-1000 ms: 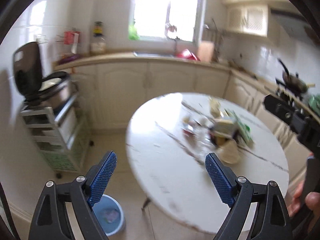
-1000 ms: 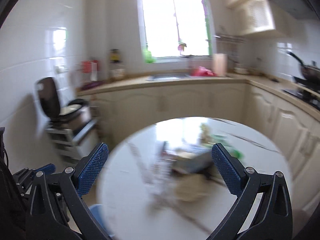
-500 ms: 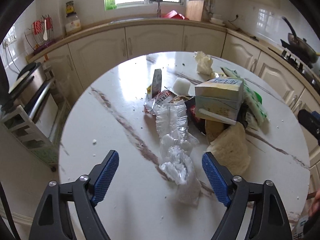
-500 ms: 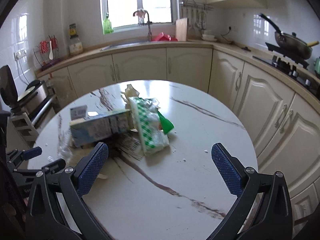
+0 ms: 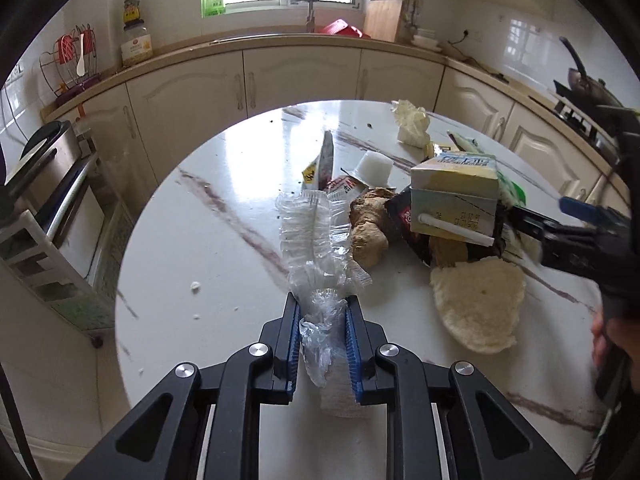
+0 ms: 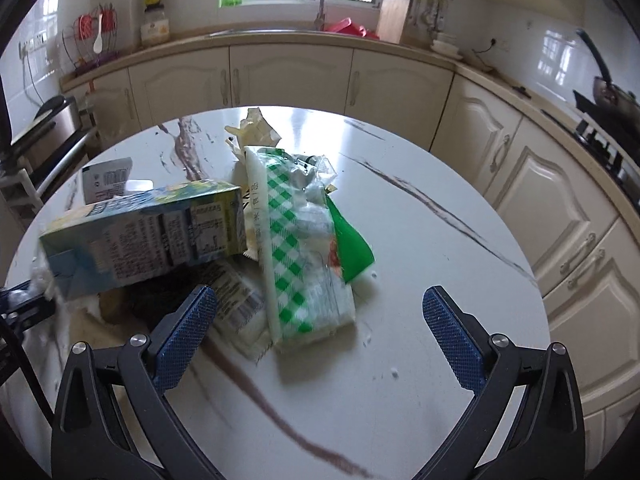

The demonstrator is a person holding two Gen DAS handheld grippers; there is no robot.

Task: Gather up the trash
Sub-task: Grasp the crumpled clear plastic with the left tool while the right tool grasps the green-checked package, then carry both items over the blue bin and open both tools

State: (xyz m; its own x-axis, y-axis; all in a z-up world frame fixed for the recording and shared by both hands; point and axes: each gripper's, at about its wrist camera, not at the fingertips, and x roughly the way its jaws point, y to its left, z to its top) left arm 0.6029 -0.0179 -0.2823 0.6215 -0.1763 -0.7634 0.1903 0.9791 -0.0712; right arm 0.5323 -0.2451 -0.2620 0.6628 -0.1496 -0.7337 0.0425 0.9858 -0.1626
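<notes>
At a round marble table strewn with rubbish, the left gripper is closing its jaws on a crumpled clear plastic wrapper at the near edge. The right gripper hovers wide open and empty above a green-checked packet. The flimsy film could slip free, or drag neighbouring scraps along.

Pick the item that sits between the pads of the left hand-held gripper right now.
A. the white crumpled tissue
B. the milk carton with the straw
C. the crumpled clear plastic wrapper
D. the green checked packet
C: in the left wrist view the closing left hand-held gripper has the crumpled clear plastic wrapper between its blue pads, while the milk carton lies off to the right on the table.
</notes>
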